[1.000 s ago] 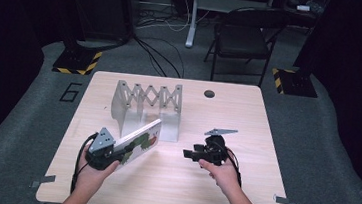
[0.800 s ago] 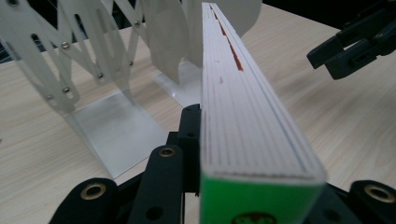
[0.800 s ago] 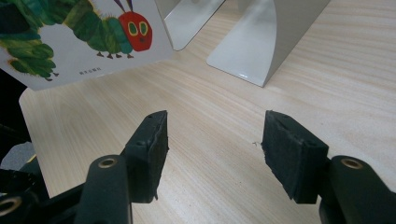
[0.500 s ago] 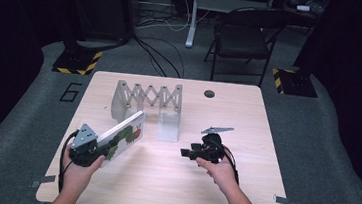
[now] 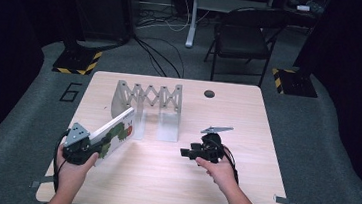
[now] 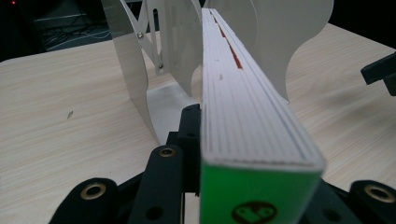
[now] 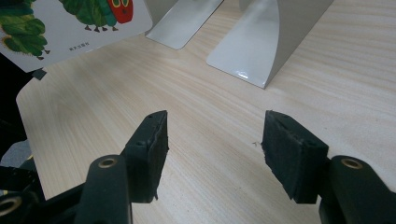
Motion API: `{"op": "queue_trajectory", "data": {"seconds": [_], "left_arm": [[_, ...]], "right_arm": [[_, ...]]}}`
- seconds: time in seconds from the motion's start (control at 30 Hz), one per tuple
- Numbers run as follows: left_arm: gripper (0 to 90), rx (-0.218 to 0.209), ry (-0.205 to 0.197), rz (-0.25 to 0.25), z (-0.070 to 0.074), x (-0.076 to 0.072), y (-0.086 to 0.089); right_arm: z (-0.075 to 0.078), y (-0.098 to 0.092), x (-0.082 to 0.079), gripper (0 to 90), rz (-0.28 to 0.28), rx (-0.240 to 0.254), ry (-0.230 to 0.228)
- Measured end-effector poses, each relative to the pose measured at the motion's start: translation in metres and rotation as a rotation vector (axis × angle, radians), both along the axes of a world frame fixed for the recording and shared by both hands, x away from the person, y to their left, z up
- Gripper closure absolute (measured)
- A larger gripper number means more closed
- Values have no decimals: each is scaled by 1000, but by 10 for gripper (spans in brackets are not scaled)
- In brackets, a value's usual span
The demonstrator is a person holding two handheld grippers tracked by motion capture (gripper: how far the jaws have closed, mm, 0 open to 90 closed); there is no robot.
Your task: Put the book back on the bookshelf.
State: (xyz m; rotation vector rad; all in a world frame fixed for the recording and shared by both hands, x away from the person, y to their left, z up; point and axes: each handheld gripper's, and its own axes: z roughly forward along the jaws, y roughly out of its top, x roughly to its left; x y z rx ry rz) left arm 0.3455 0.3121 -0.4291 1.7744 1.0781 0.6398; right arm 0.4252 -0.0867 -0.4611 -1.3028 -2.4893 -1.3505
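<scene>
My left gripper (image 5: 83,147) is shut on the near end of a white picture book (image 5: 117,132) with a green caterpillar on its cover, held on edge and slanting up to the right. Seen along the left gripper view, the book (image 6: 243,102) has its thick page edge up, and its far end reaches between the metal plates of an expanding book rack (image 6: 135,70). The rack (image 5: 146,101) stands at the table's middle back. My right gripper (image 5: 187,153) rests low over the table right of the rack, open, with bare wood between its pads (image 7: 289,154).
The wooden table (image 5: 261,190) has a round cable hole (image 5: 209,93) near its back edge. A black folding chair (image 5: 240,37) and cables sit on the floor behind. The rack's nearest plates (image 7: 261,42) stand just ahead of the right gripper (image 7: 215,140).
My left hand has carried the book leftward across the table, away from the rack's middle, and the book has swung to slant more steeply toward the rack. The right hand kept still.
</scene>
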Motion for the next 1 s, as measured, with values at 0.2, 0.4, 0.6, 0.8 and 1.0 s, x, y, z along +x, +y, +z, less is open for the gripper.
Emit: {"op": "queue_trajectory", "data": {"seconds": [0.2, 0.4, 0.6, 0.8, 1.0], "left_arm": [[755, -1, -3, 71, 0, 4, -5], [755, -7, 8, 99, -2, 11, -5], [755, -38, 8, 144, 1, 19, -16], [755, -14, -8, 182, 4, 29, -24], [755, -28, -15, 207, 8, 39, -27]], "right_arm": [[1, -1, 0, 406, -8, -1, -3], [1, -1, -1, 406, -13, 4, 1], [1, -3, 1, 406, -14, 7, -5], [2, -5, 1, 406, -16, 15, -6], [2, -6, 1, 406, -17, 19, -1]]}}
